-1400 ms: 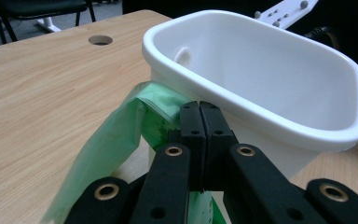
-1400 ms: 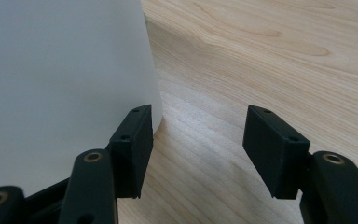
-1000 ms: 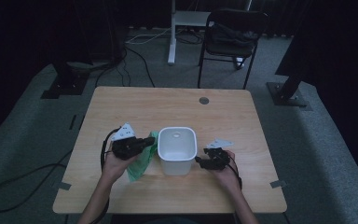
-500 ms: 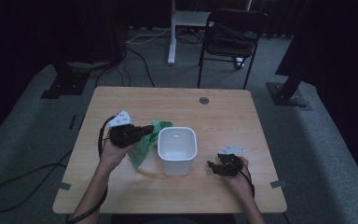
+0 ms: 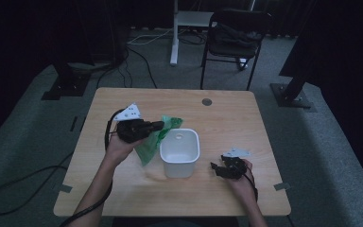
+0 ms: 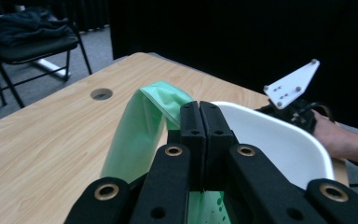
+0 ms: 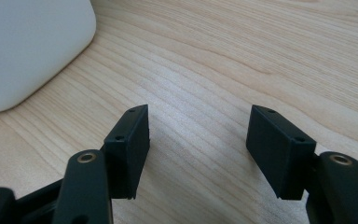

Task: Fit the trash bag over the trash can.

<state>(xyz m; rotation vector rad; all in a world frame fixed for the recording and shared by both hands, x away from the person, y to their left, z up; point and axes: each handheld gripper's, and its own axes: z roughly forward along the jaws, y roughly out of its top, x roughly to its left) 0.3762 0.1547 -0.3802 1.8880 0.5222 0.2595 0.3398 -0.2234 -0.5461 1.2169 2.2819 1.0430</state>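
Note:
My left gripper (image 5: 155, 126) is shut on the edge of a green plastic bag (image 5: 152, 140), which hangs from it just left of a white tub (image 5: 180, 151). In the left gripper view the jaws (image 6: 199, 111) meet on the bag's folded rim (image 6: 142, 126), with the tub (image 6: 272, 144) right behind. My right gripper (image 5: 216, 168) sits low over the wooden table (image 5: 227, 118), to the right of the tub. Its jaws (image 7: 198, 133) have just been opening, with only bare wood between them. The tub's corner (image 7: 28, 46) shows at the upper left of that view.
A round cable hole (image 5: 206, 101) sits in the table's far side. A black folding chair (image 5: 234, 42) and a white stand (image 5: 174, 33) are on the floor beyond the table. Cables (image 5: 19, 189) lie on the carpet to the left.
My left gripper has risen and shifted toward the table's far side, lifting the green bag beside the tub. My right gripper has moved right, away from the tub's side.

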